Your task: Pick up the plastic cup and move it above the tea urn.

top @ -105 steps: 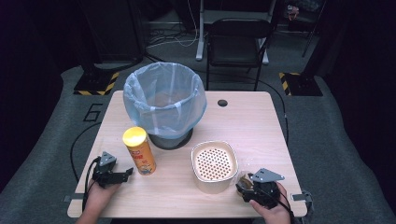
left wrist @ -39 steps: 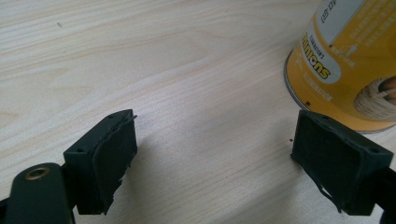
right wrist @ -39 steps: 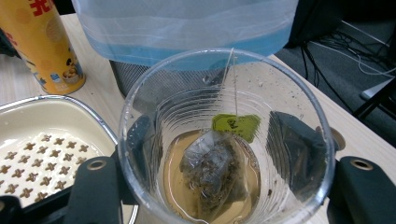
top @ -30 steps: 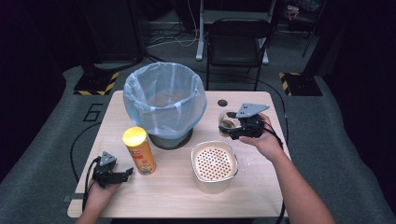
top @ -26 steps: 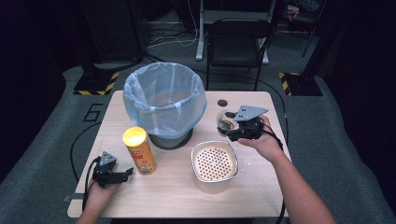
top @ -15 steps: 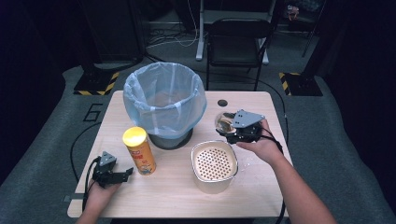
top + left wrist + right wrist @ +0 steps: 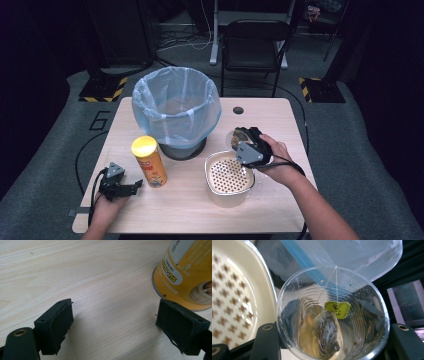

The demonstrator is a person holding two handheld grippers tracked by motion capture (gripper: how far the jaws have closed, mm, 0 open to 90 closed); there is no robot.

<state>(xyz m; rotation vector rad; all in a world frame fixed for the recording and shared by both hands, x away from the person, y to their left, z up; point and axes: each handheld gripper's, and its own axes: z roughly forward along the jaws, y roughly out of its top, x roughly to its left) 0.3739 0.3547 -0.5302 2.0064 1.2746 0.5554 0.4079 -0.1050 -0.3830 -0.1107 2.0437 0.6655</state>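
My right gripper (image 7: 244, 142) is shut on a clear plastic cup (image 7: 332, 315) and holds it tilted above the far right rim of the cream perforated strainer basin (image 7: 228, 177). A tea bag (image 7: 325, 333) with a yellow tag (image 7: 337, 309) lies in brownish liquid inside the cup. In the right gripper view the strainer (image 7: 234, 297) lies at the left. My left gripper (image 7: 120, 187) rests open on the table at the near left, next to the yellow snack can (image 7: 148, 161). That can (image 7: 186, 272) stands just beyond the right jaw in the left gripper view.
A bin lined with a blue plastic bag (image 7: 176, 107) stands at the middle back of the wooden table (image 7: 280, 120). A small dark hole (image 7: 238, 110) sits near the far edge. A black chair (image 7: 252, 47) stands behind the table.
My right gripper has carried the cup from the far right of the table down and left to the strainer's rim, tipping it. The left gripper has stayed still.
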